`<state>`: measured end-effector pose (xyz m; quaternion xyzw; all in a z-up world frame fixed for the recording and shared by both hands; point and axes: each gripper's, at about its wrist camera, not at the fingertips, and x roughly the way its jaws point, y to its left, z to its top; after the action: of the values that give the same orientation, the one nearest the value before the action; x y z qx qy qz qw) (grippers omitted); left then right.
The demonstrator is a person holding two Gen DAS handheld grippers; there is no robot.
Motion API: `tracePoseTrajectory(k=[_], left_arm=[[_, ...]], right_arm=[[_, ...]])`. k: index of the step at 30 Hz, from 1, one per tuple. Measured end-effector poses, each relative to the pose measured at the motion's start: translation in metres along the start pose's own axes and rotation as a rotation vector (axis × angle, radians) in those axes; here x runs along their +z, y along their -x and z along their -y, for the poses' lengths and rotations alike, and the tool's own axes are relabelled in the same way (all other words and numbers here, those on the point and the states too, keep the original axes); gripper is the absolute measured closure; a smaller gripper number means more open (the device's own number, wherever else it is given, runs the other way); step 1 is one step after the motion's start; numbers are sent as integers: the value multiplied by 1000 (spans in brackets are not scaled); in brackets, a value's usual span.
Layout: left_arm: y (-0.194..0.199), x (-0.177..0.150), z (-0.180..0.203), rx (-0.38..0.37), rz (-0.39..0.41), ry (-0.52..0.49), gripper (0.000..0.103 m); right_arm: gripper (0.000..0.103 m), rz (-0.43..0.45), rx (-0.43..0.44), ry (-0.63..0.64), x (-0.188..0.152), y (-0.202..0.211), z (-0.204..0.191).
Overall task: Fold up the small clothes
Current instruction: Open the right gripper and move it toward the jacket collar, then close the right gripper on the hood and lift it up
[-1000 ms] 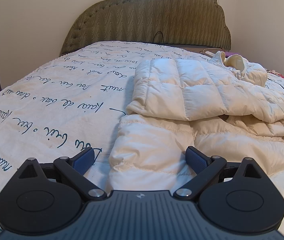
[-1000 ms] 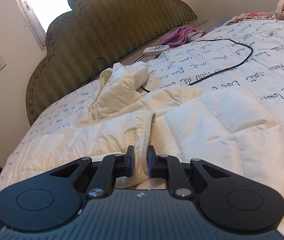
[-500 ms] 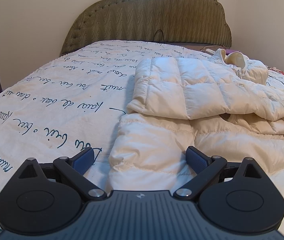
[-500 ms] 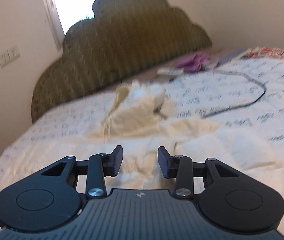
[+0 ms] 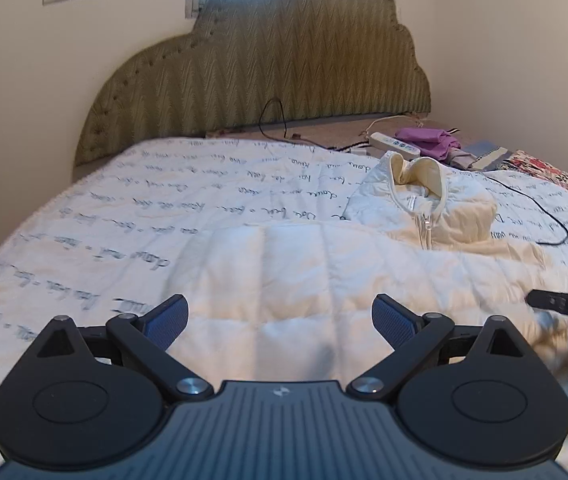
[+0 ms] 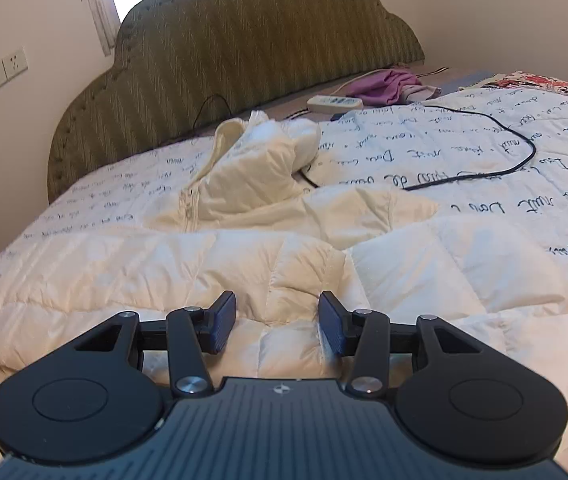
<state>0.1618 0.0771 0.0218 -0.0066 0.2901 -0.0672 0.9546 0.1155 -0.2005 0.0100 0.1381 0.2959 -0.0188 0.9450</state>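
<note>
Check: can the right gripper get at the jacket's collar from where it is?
Probably yes. The right gripper is open over the cream jacket, and the collar lies straight ahead toward the headboard. Only the jacket's own puffed folds lie between; the black cable runs off to the side.

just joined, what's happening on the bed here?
A person with a handheld gripper in each hand is folding a cream puffer jacket spread on the script-print bedspread. The left gripper and the right gripper both have their jaws open over the jacket, gripping nothing. The jacket looks partly folded, with its collar bunched toward the green headboard. A black cable, a power strip and a purple cloth lie beyond it.
</note>
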Motion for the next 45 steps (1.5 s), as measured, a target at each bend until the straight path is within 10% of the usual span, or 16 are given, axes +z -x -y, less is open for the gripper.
tracePoseTrajectory(k=[10, 24, 28, 34, 37, 39, 42, 45], left_arm=[[-57, -35, 20, 35, -35, -12, 0], [-58, -48, 27, 36, 14, -51, 0], [-59, -48, 28, 38, 12, -55, 0], [-59, -48, 29, 41, 12, -59, 0], [-59, -49, 29, 41, 12, -60, 0], [-59, -48, 29, 40, 12, -60, 0], [-59, -49, 29, 39, 11, -59, 0], [-59, -48, 29, 40, 12, -59, 0]], right_arm=[[18, 29, 124, -206, 79, -29, 22], [8, -83, 99, -527, 156, -181, 61], [7, -107, 98, -418, 175, -206, 37], [6, -96, -192, 146, 184, -237, -42], [18, -80, -328, 446, 174, -254, -74], [49, -59, -421, 587, 171, -264, -86], [85, -3, -402, 518, 184, -259, -80], [89, 142, -315, 368, 198, -230, -69]])
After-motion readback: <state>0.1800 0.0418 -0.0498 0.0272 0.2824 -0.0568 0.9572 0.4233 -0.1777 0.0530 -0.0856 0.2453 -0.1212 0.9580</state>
